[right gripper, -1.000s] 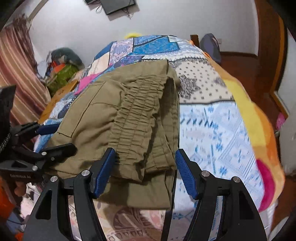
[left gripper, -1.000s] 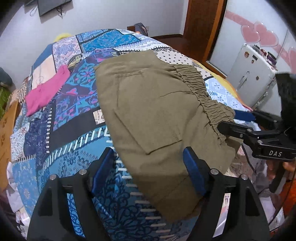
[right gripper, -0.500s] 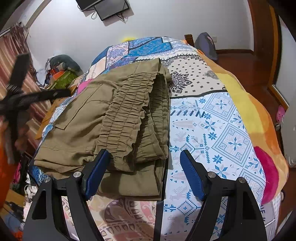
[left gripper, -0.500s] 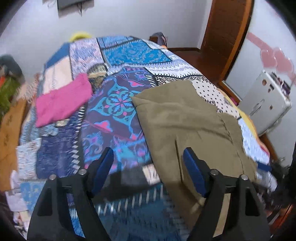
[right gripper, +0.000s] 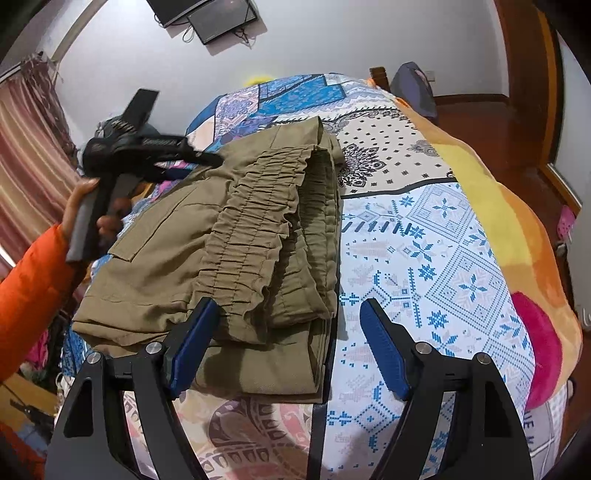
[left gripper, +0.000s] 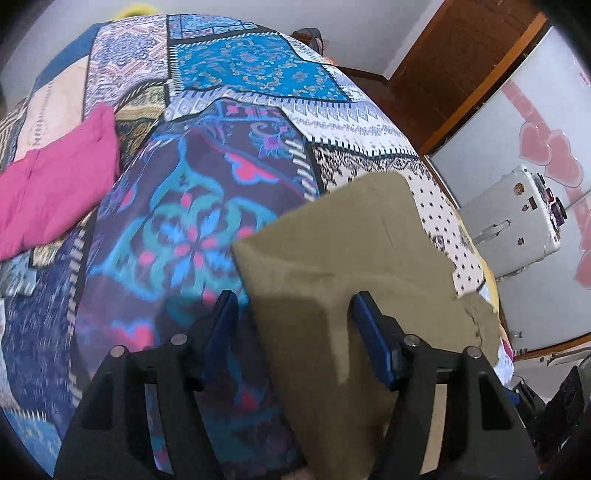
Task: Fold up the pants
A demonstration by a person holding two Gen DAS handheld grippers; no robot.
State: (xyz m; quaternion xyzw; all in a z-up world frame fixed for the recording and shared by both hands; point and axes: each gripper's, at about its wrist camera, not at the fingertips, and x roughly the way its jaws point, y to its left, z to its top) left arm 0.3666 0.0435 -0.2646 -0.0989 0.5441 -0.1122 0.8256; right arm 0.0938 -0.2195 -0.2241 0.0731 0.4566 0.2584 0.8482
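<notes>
Lying folded under both tools, pants [right gripper: 236, 251]; neither tool gripping.

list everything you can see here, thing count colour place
pants: one, olive, folded on the bed's near edge, gathered waistband on top
bedspread: one, blue, white and purple patchwork, over the bed
pink garment: one, pink, far left on the bed
blanket: one, yellow and orange, along the bed's right side
white case: one, white, on the floor by the wall
screen: one, black, on the wall
left gripper: black, blue pads, closing over the pants' edge
right gripper: black, blue pads, opening above the pants' corner
hand: one, orange sleeve, holding the left gripper
</notes>
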